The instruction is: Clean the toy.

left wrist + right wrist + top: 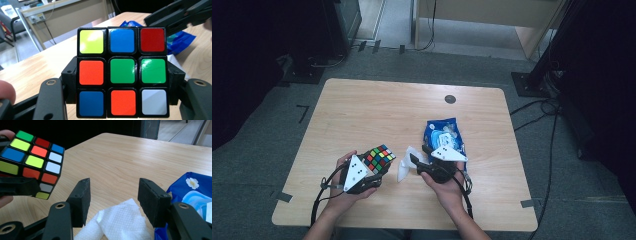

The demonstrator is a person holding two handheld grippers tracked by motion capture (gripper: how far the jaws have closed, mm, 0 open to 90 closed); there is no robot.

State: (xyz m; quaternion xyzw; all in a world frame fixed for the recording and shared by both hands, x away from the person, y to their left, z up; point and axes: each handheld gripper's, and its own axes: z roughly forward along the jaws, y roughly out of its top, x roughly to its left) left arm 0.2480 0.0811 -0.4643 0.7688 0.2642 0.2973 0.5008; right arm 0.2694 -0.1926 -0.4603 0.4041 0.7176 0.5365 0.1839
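One glossy cube (pixel 122 72), dimpled tissue (pixel 117 225)

Blue wipes pack (pixel 445 136), wooden table (pixel 377 110)

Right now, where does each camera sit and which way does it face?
High view: above the table's near side, looking forward and down; forearms and both tools enter from below.
Left gripper view: on the left tool, facing the clamped cube.
Right gripper view: on the right tool, jaws apart over the tissue.
All share the cube, tissue and blue packet.
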